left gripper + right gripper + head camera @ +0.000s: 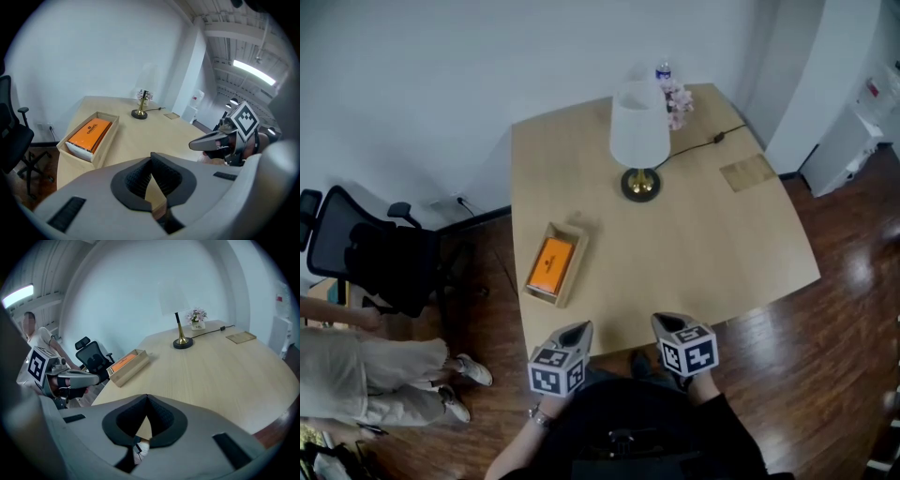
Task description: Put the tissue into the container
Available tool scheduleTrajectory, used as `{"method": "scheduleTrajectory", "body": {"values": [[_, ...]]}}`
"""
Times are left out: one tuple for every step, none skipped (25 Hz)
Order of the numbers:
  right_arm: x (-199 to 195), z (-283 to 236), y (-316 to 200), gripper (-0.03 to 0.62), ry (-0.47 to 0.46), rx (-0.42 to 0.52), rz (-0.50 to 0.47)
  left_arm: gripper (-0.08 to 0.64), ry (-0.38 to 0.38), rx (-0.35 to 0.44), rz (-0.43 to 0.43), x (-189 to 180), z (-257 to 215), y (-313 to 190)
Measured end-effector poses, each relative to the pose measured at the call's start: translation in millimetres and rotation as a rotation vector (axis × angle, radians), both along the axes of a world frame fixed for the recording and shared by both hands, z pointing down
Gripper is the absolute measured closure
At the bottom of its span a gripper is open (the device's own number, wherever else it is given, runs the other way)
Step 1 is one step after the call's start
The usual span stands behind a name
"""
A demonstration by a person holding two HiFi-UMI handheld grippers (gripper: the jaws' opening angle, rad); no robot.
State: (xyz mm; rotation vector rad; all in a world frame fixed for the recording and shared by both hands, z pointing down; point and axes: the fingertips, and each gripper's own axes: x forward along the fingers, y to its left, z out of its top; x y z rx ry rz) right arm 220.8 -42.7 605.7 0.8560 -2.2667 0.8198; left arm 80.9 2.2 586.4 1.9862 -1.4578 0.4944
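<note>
An orange tissue pack (550,264) lies inside the open wooden container (573,272) near the table's left edge; both also show in the left gripper view, tissue pack (90,134) in container (109,137), and in the right gripper view as the container (132,370). My left gripper (582,327) hovers at the table's front edge, shut and empty, its tips meeting (151,154). My right gripper (660,321) is beside it, also shut with nothing between its pads (146,396). Each gripper is well short of the container.
A white-shaded brass lamp (639,141) stands at the back of the wooden table (703,253), with a flower vase (679,103), a bottle (663,70), a black cable (698,145) and a thin square mat (747,172). An office chair (370,253) and a seated person's legs (375,375) are at left.
</note>
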Motion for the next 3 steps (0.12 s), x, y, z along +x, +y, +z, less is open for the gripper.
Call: {"method": "scheduleTrajectory", "body": {"values": [[1.9,-0.3,-0.6,0.589,0.001,0.003,0.002,0.572,-0.003,0.002,0.003,1.8,-0.3,-0.6],[3.5,-0.7,-1.2,0.589,0.002,0.005,0.003,0.572,-0.005,0.004,0.007,3.5,-0.6,-1.4],[4.9,-1.2,-1.9,0.589,0.003,0.008,0.004,0.572,-0.007,0.006,0.010,5.1,-1.0,-2.4]]}}
